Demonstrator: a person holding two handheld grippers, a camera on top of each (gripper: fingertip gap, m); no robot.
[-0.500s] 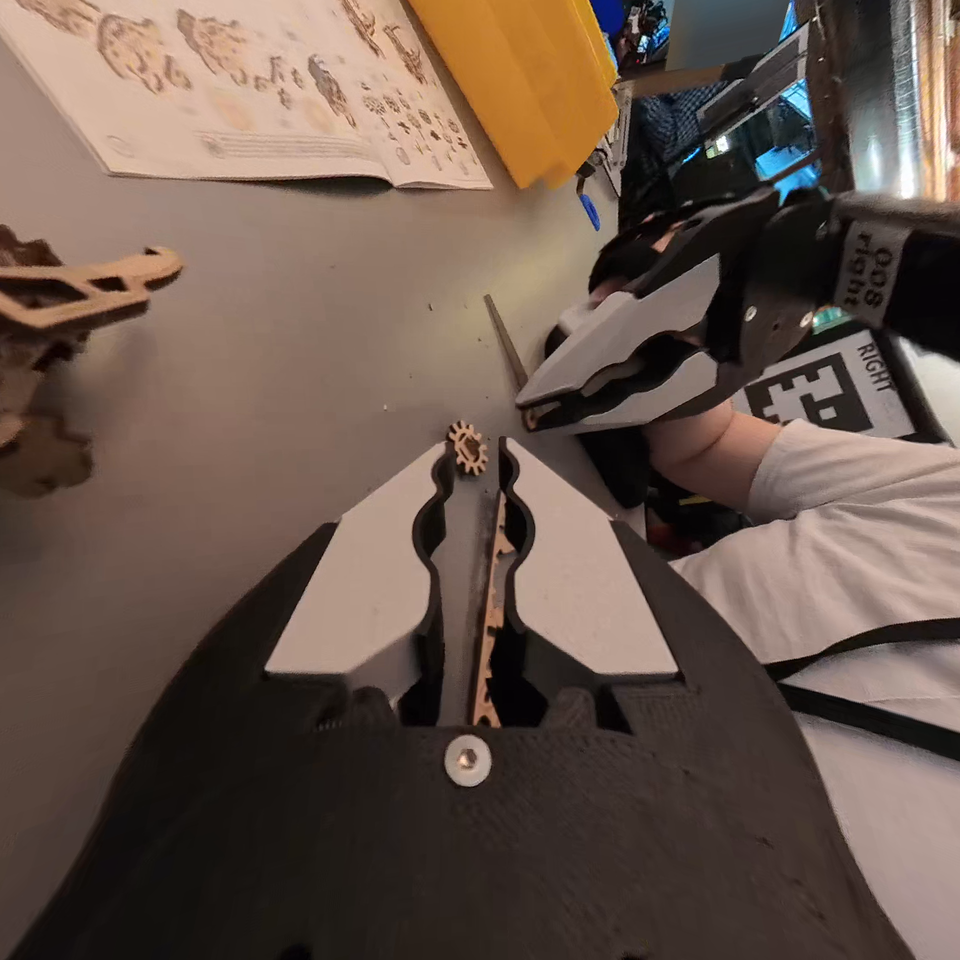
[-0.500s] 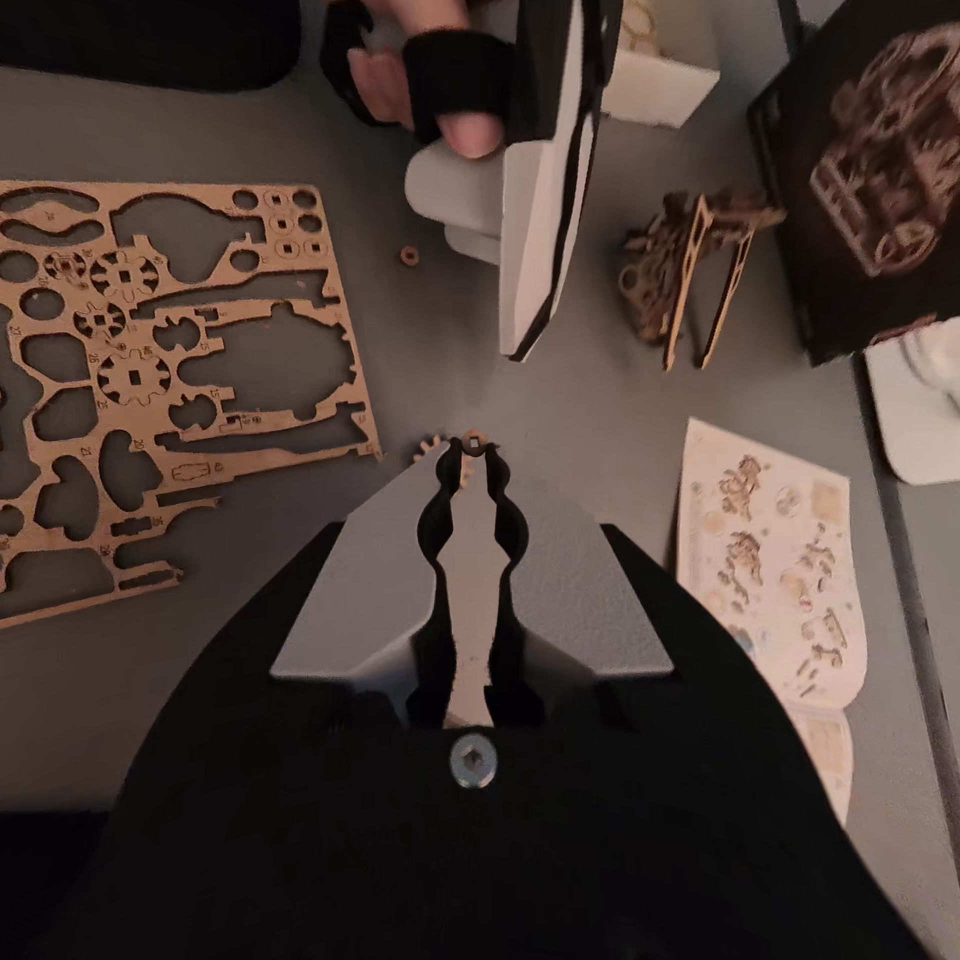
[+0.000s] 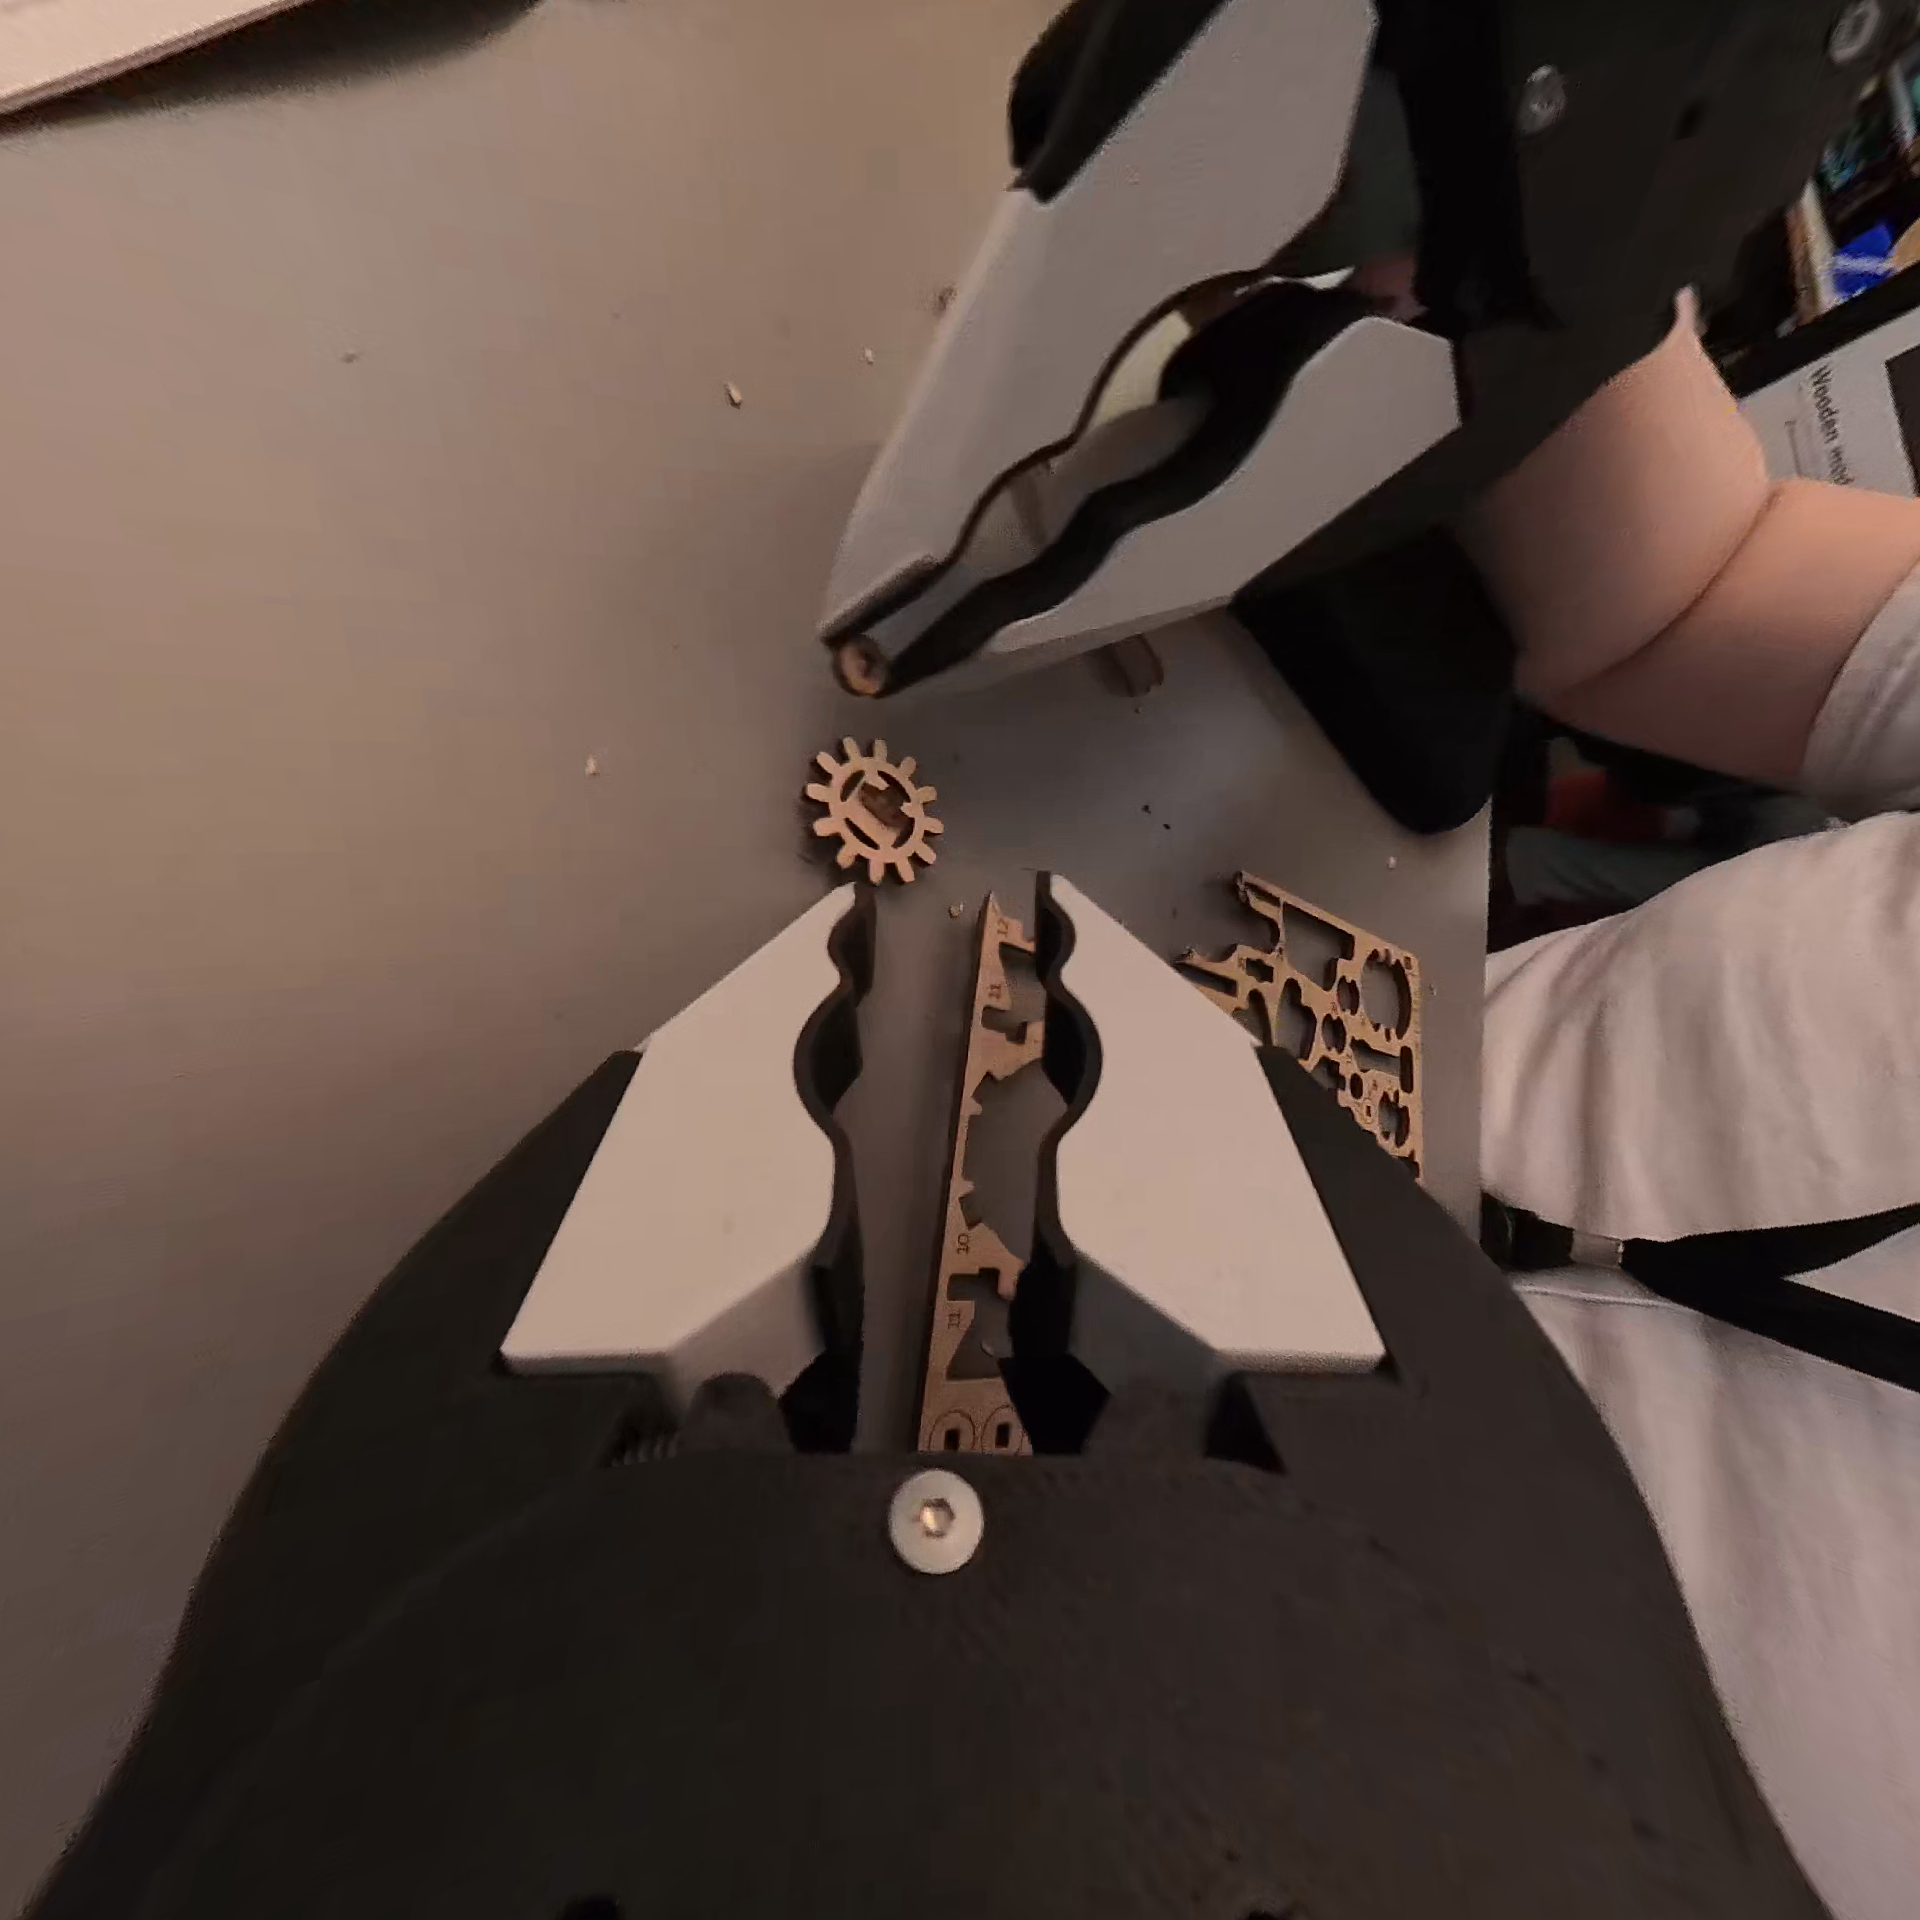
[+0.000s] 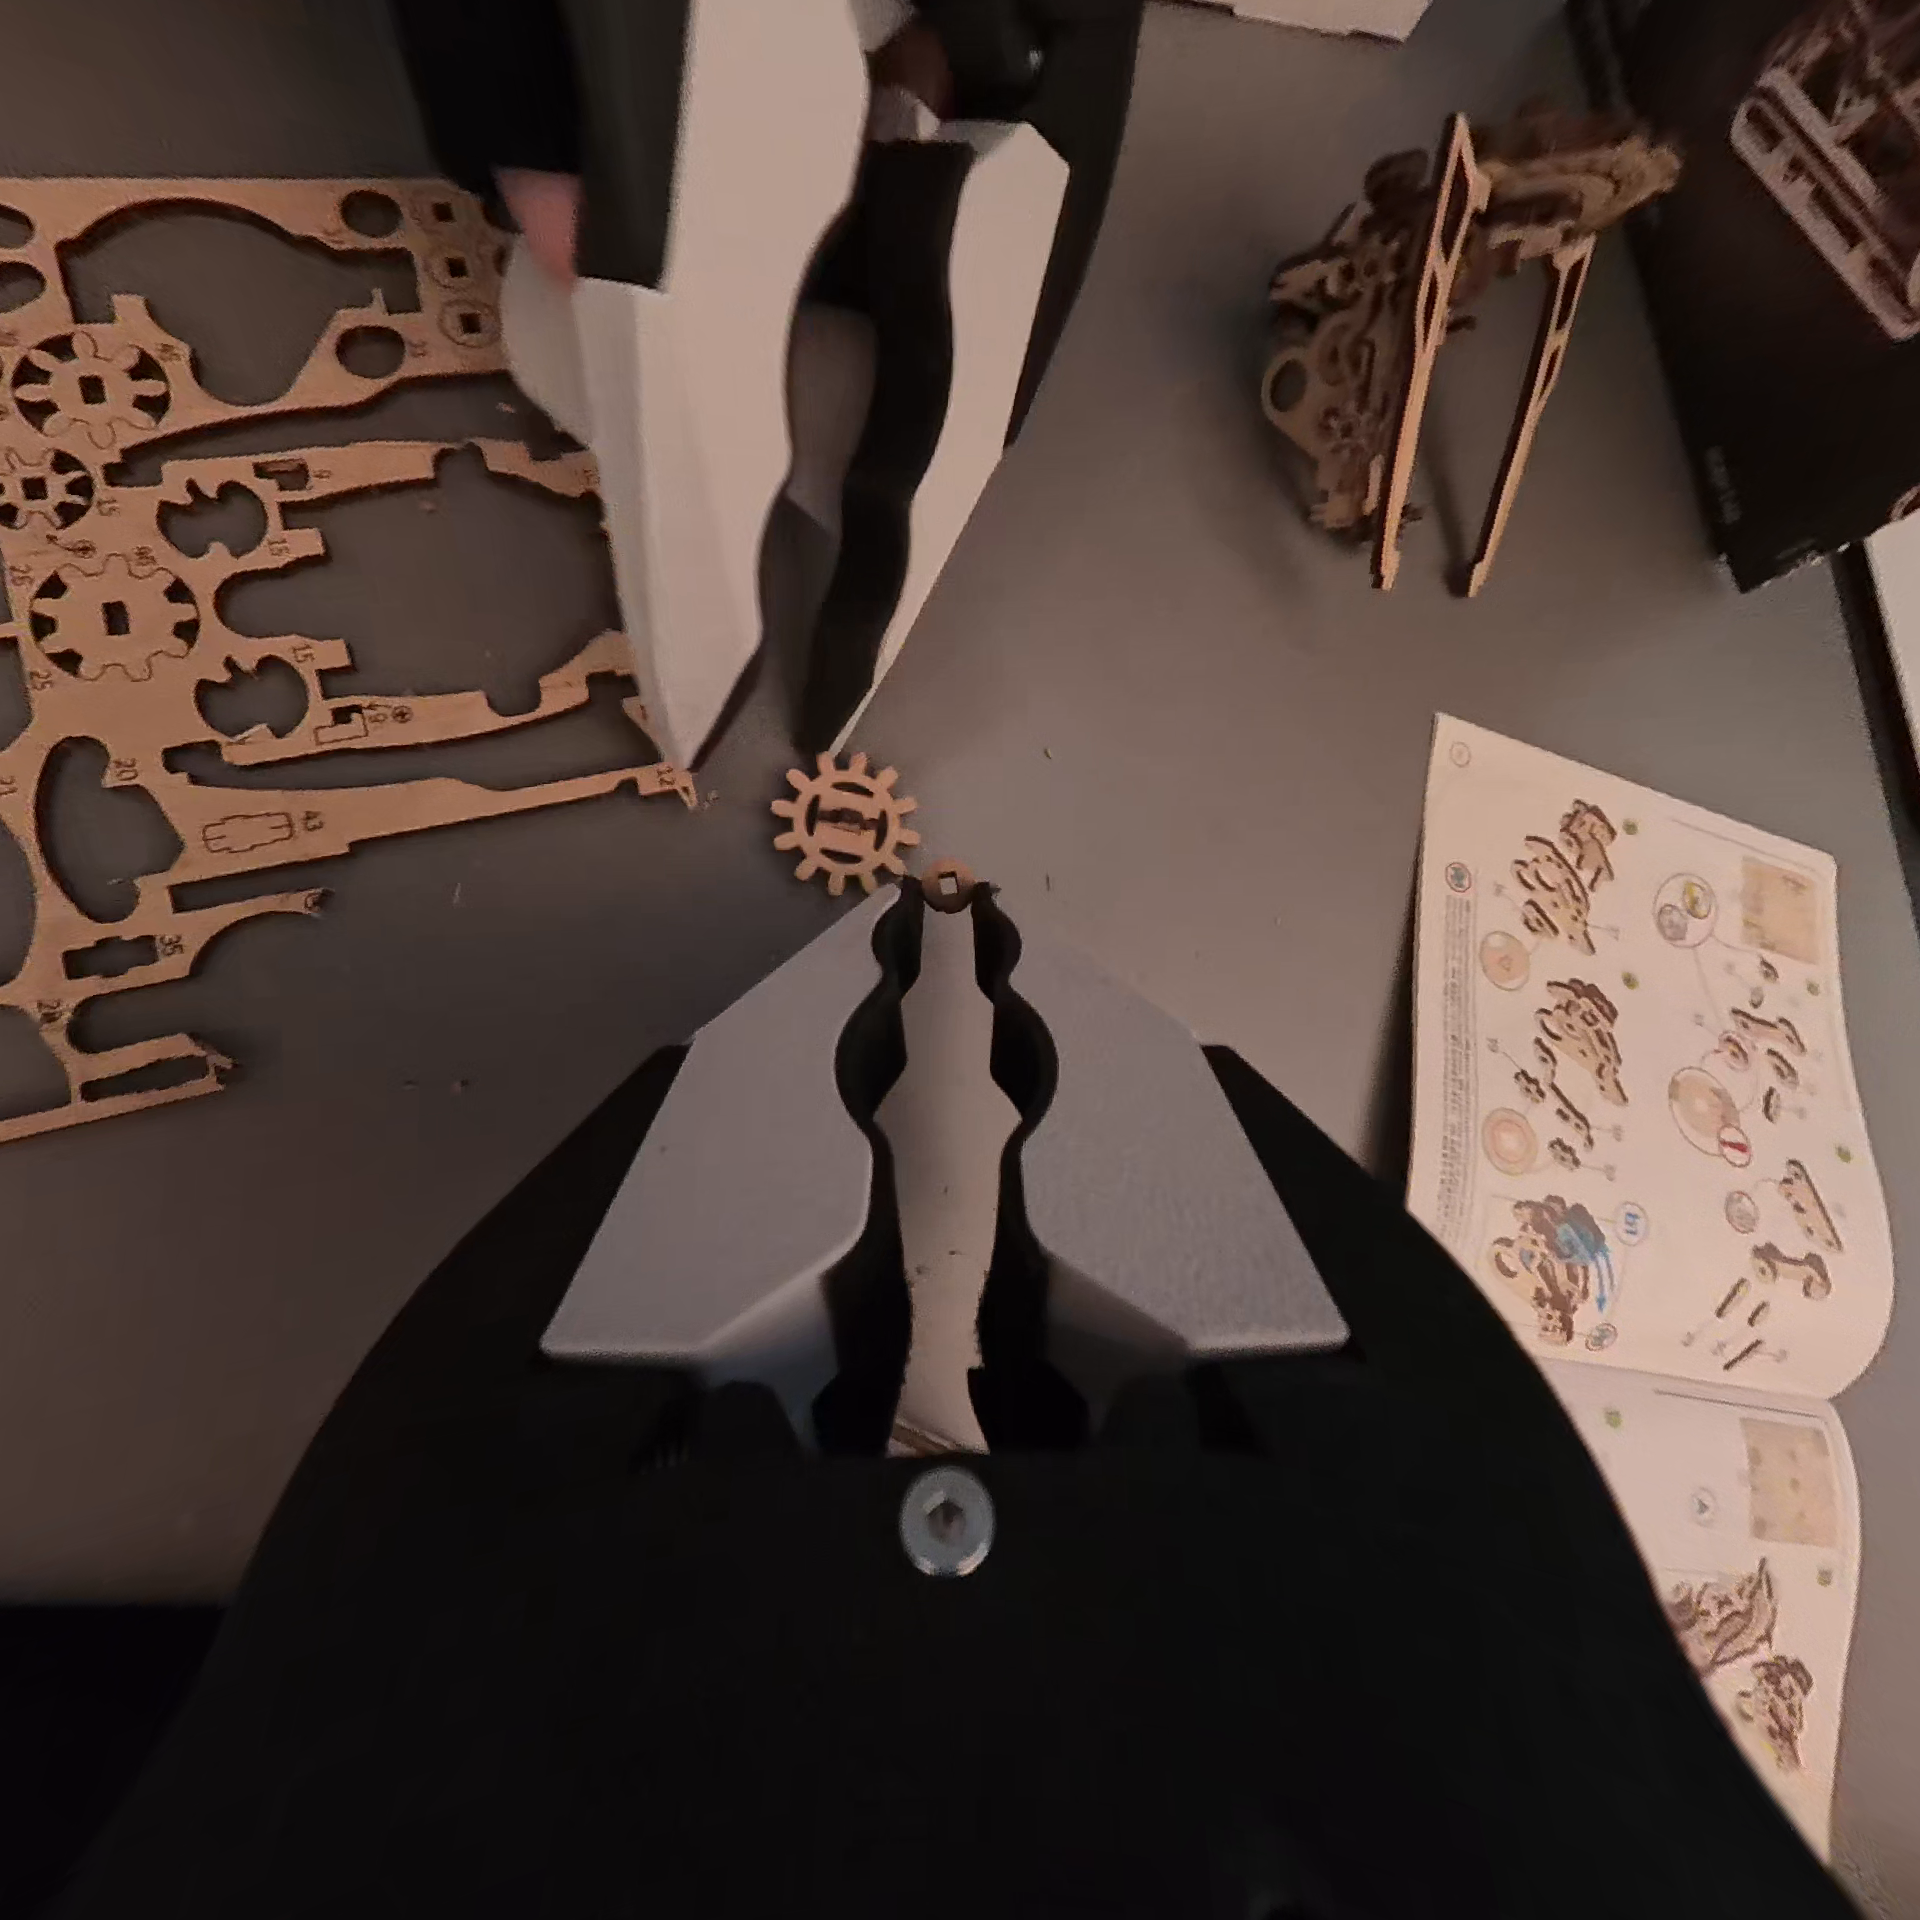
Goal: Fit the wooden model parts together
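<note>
A small wooden gear [image 4: 845, 836] lies flat on the grey counter [image 4: 1143, 727] at the centre of the right wrist view, just above and left of the right gripper [image 4: 947, 896], whose jaws are pinched together on a tiny wooden ring [image 4: 947, 886] with a square hole. The ring sits just beside the gear's lower right teeth; whether they touch cannot be told. In the left wrist view the same gear [image 3: 874, 810] lies just above the tip of the left gripper [image 3: 951, 894], slightly left of the gap, and the jaws of this gripper stand apart with nothing between them. Through that gap shows a strip of the cut-out wooden sheet [image 3: 982, 1143] lying on the counter beneath, and more of it appears to the right of the right finger. The right gripper [image 3: 862, 665] comes in from the upper right of this view, its tips clamped on the ring [image 3: 858, 663], close above the gear. In the right wrist view the wooden sheet [image 4: 260, 623] fills the left of the frame, with gear shapes still in it and many empty cut-outs. The left gripper [image 4: 769, 743] reaches down from the top centre, blurred. At the upper right stands a partly built wooden model [image 4: 1434, 343] beside a dark box [image 4: 1787, 312], and an open instruction booklet [image 4: 1631, 1091] lies at the right edge.
</note>
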